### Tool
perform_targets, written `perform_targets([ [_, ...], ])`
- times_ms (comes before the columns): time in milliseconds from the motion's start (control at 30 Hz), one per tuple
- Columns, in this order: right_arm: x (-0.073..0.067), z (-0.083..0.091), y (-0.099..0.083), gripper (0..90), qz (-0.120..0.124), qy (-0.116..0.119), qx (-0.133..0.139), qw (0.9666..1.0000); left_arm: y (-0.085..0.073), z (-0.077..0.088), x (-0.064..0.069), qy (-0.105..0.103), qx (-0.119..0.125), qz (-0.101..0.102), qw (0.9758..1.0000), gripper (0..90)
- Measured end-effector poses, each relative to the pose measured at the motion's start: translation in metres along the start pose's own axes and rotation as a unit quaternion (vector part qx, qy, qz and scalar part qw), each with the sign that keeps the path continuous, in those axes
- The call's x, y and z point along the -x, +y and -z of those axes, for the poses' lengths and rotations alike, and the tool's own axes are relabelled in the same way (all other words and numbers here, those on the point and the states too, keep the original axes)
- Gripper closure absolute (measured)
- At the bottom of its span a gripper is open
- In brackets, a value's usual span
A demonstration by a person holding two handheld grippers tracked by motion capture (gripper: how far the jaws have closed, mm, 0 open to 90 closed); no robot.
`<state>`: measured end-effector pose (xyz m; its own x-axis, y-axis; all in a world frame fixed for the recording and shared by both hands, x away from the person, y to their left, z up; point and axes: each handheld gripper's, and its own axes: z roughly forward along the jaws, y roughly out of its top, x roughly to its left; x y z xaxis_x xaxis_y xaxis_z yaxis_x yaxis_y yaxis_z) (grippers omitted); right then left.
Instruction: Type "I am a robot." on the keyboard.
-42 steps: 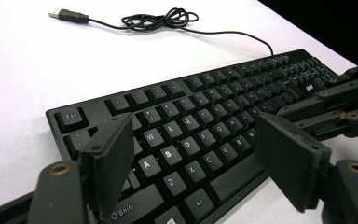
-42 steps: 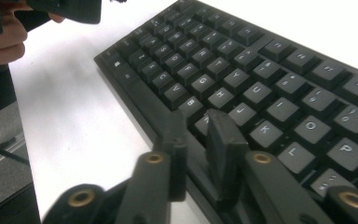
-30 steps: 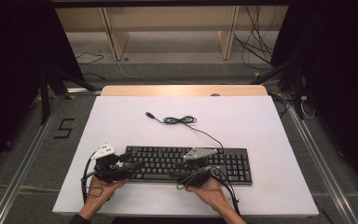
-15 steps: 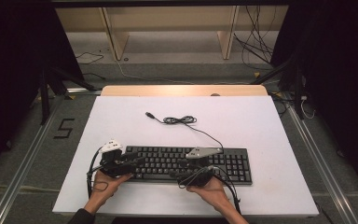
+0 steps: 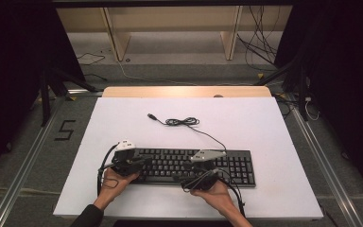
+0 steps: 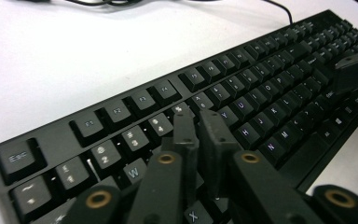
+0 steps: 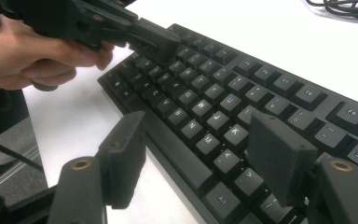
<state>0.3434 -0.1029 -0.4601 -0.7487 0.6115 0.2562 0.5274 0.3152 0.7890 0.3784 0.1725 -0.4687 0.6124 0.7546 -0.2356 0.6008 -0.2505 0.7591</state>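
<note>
Nearest me, the left gripper [image 5: 139, 163] had slid a little to the right since the earlier frame, from the keyboard's left end to over its left keys. Its jaws had just been closing, and in the left gripper view I saw them brought together over the key rows with nothing between them [image 6: 199, 128]. The right gripper [image 5: 194, 177] had kept its place at the keyboard's near edge, about midway along. Its jaws had just been opening; I saw them standing well apart above the lower letter rows and the near edge, gripping nothing [image 7: 200, 154].

The keyboard [image 5: 227, 166] lay flat on the near half of the white table [image 5: 264, 123], its long side across my view, unmoved between frames. It was black, full-size, with pale legends on the keys and a number pad at its right end. Farther off, its thin black cable [image 5: 182, 122] ran from the back edge to a loose coil, ending in a plug near mid-table.
</note>
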Motion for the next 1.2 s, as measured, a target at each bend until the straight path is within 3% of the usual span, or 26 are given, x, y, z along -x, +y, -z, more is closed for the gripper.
perform_targets([
  [900,-0.002,0.004,-0.002,36.2,0.003,0.0,0.009,1.0,0.002,-0.02,-0.001,0.01,-0.036,-0.003,0.9993,89.0],
  [1200,-0.002,0.003,-0.002,36.2,0.003,-0.001,0.008,1.0,0.002,-0.02,0.0,0.01,-0.031,-0.004,0.9994,89.0],
])
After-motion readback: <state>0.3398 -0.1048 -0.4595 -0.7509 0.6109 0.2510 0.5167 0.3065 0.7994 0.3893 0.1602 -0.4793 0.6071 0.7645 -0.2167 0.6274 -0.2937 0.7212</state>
